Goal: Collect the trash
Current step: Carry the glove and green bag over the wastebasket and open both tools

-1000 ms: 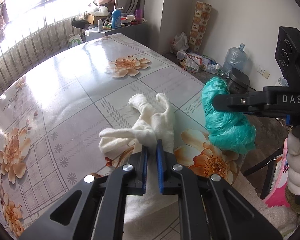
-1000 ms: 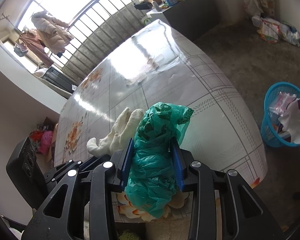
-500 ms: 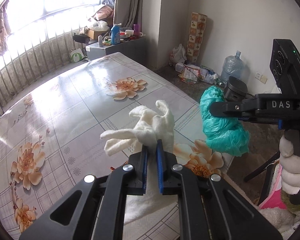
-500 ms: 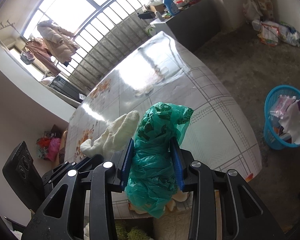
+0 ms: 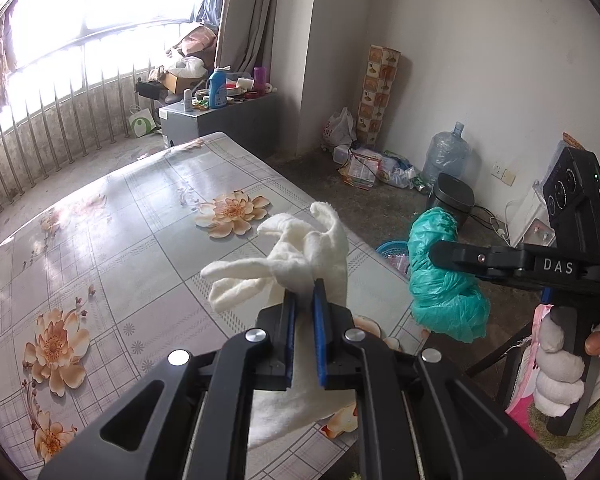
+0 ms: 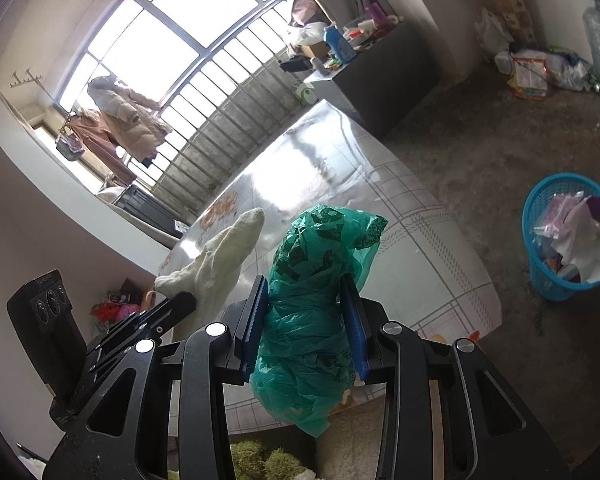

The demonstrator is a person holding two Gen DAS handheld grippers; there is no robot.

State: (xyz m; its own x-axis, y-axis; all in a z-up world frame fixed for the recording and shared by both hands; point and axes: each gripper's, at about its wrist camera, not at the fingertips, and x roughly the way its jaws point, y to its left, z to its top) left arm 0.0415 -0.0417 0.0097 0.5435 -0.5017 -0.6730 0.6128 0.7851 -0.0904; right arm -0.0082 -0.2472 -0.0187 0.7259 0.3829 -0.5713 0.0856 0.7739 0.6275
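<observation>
Two loads hang above the floral glossy table: the left gripper pinches a limp white fleecy cloth, the right gripper squeezes a crumpled green plastic bag. Either trailing end might snag or slip before reaching the blue plastic basket on the floor.

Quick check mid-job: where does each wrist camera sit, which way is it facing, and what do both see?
Left wrist: on the left gripper, facing down across the floral table; shows its fingers shut on a white cloth, plus the gloved right hand.
Right wrist: on the right gripper, facing table and floor; fingers clamp a green plastic bag.
Shared: cloth, bag, table, blue basket.
</observation>
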